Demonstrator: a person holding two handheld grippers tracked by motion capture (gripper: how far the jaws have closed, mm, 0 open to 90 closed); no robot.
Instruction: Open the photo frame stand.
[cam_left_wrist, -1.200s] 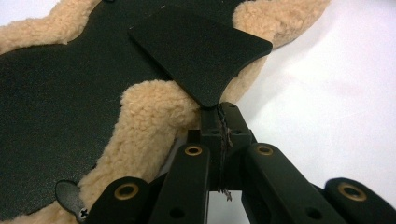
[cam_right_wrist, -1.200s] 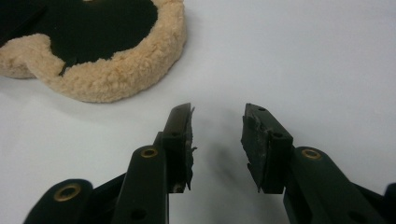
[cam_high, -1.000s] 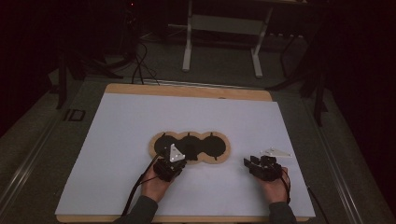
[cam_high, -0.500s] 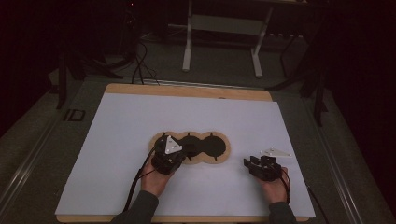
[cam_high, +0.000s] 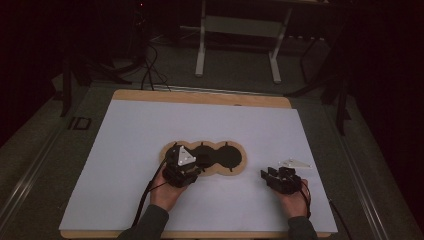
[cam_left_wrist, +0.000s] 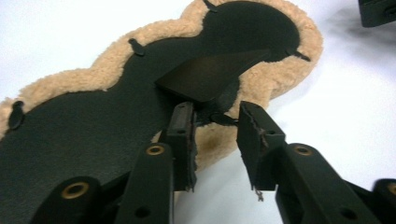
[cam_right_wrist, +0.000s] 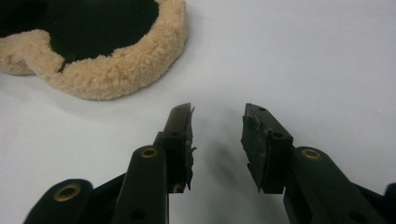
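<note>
A three-lobed black pad (cam_high: 231, 156) with a tan fleece rim lies flat at the middle of the white table cover. My left gripper (cam_high: 196, 163) sits over the pad's left lobe. In the left gripper view the pad (cam_left_wrist: 93, 121) has a dark flap (cam_left_wrist: 210, 74) lifted off it. The flap's lower edge lies between the jaws of my left gripper (cam_left_wrist: 215, 123), which stand apart. My right gripper (cam_high: 274, 176) rests on the cover, to the right of the pad and nearer to me. In the right gripper view my right gripper (cam_right_wrist: 217, 126) is open with nothing between its jaws, and the fleece rim (cam_right_wrist: 116, 70) lies ahead to the left.
The white cover (cam_high: 140, 130) spreads over a wooden tabletop (cam_high: 200, 96) whose edge shows at the far side. Beyond it stand a metal table frame (cam_high: 201, 50) and cables on the dark floor (cam_high: 150, 75).
My left gripper has moved a little forward onto the pad's left lobe. The right gripper has stayed in place.
</note>
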